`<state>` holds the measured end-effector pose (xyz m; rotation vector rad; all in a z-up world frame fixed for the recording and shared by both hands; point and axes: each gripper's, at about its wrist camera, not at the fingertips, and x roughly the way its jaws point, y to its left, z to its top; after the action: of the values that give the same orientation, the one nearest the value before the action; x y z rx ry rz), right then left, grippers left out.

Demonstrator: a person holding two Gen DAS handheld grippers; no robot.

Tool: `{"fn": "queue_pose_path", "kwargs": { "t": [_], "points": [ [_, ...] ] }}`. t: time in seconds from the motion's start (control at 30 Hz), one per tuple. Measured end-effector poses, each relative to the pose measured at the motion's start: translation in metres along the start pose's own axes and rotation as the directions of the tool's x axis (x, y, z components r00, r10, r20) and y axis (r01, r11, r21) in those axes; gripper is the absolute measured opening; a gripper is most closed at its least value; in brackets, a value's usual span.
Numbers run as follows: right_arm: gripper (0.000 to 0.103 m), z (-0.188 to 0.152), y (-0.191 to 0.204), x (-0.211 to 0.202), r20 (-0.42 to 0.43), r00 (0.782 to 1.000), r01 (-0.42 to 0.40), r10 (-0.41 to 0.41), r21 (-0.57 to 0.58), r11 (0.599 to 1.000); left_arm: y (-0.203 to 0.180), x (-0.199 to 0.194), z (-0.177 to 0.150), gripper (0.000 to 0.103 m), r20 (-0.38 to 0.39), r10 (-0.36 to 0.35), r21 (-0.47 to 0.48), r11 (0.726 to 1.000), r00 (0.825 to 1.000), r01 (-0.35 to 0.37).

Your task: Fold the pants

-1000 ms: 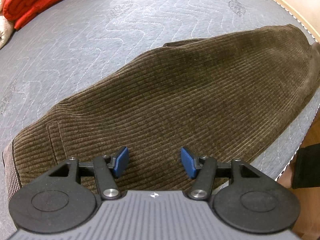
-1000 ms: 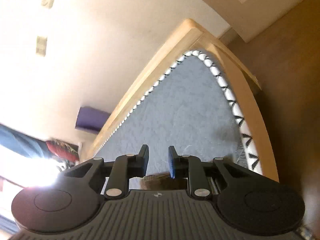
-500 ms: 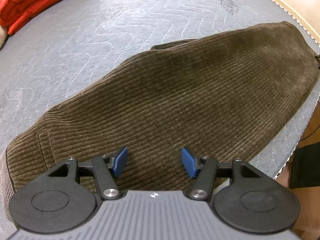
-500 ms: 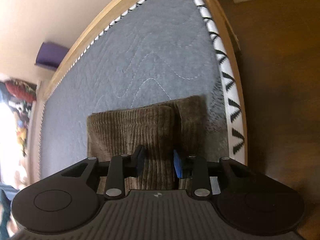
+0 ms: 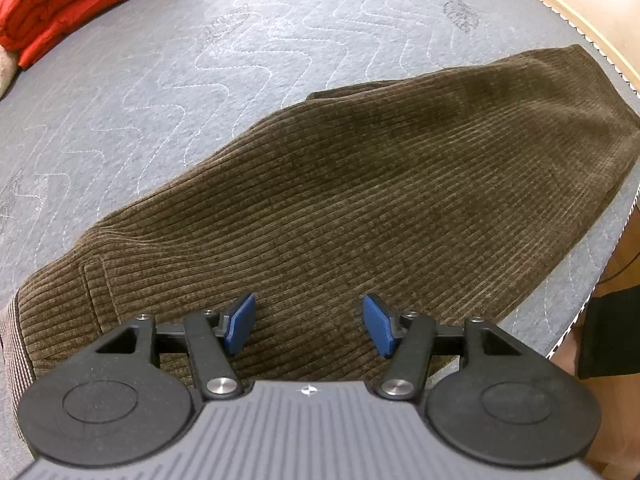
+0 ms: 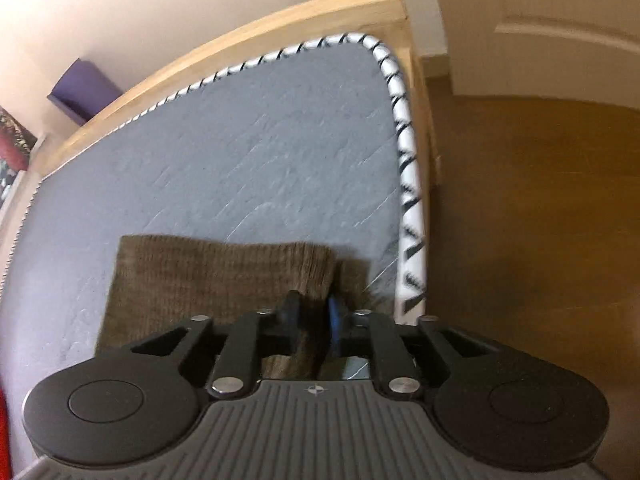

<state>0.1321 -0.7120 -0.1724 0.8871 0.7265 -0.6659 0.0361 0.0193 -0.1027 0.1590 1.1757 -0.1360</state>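
Brown corduroy pants (image 5: 360, 184) lie folded lengthwise on the grey quilted mattress (image 5: 180, 92), waistband at the lower left, legs running to the upper right. My left gripper (image 5: 308, 326) hovers open over the seat area, nothing between its blue pads (image 5: 240, 324). In the right wrist view the leg hems (image 6: 208, 276) lie near the mattress corner. My right gripper (image 6: 312, 316) is at the right corner of the hems. Its jaws are closing, with a bunched ridge of cloth filling the narrow gap between them.
A red folded blanket (image 5: 80, 0) lies at the far left of the mattress. The mattress's white piped edge (image 6: 404, 168) and the wooden bed frame (image 6: 256, 36) run close beside the hems. Wooden floor (image 6: 540, 240) lies beyond, and a purple box (image 6: 84, 88) behind the frame.
The right gripper swung down from facing the wall and bed corner onto the leg hems, and its jaws narrowed around the cloth. The left gripper stayed over the pants.
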Motion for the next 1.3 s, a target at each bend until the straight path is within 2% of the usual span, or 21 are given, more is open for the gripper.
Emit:
{"fn": "queue_pose_path", "kwargs": {
  "t": [0.03, 0.1, 0.13, 0.27, 0.5, 0.63, 0.87, 1.07, 1.2, 1.3],
  "points": [
    [0.037, 0.001, 0.0, -0.002, 0.006, 1.0, 0.009, -0.009, -0.007, 1.0, 0.0, 0.0, 0.0, 0.066, 0.001, -0.001, -0.002, 1.0, 1.0, 0.001],
    [0.048, 0.002, -0.003, 0.0, 0.009, 0.999, 0.037, -0.037, -0.014, 0.999, -0.001, -0.001, 0.001, 0.066, 0.002, -0.001, -0.006, 1.0, 1.0, 0.001],
    [0.049, 0.002, -0.005, 0.001, 0.005, 0.999, 0.043, -0.043, -0.006, 0.999, -0.001, -0.002, 0.001, 0.066, 0.003, -0.001, -0.007, 1.0, 1.0, 0.001],
    [0.051, 0.001, -0.007, 0.001, 0.003, 0.999, 0.052, -0.052, 0.0, 0.999, -0.002, -0.002, 0.001, 0.066, 0.002, -0.001, -0.003, 1.0, 1.0, 0.001],
    [0.052, 0.003, 0.006, -0.009, 0.111, 0.987, 0.128, -0.118, -0.09, 0.988, -0.001, -0.002, 0.002, 0.066, 0.001, 0.0, -0.007, 1.0, 1.0, 0.0],
    [0.055, 0.002, 0.006, -0.001, 0.076, 0.991, 0.119, -0.111, -0.107, 0.987, -0.002, -0.002, 0.002, 0.066, 0.002, -0.001, -0.006, 1.0, 1.0, 0.001],
    [0.063, 0.002, 0.004, 0.001, 0.081, 0.987, 0.15, -0.141, -0.11, 0.983, -0.002, -0.002, 0.001, 0.066, 0.0, 0.001, -0.008, 1.0, 1.0, -0.001],
    [0.064, 0.002, 0.007, 0.002, 0.1, 0.982, 0.173, -0.16, -0.131, 0.976, -0.001, -0.003, 0.001, 0.067, 0.001, -0.001, -0.008, 1.0, 1.0, 0.001],
    [0.064, 0.009, -0.001, -0.008, 0.135, 0.974, 0.19, -0.18, -0.063, 0.98, 0.001, -0.004, 0.001, 0.067, 0.004, -0.002, -0.01, 1.0, 1.0, 0.002],
    [0.064, 0.017, -0.018, -0.027, 0.216, 0.96, 0.168, -0.176, 0.059, 0.984, 0.002, -0.005, 0.001, 0.067, 0.005, -0.004, -0.017, 1.0, 1.0, 0.004]
  ]
}}
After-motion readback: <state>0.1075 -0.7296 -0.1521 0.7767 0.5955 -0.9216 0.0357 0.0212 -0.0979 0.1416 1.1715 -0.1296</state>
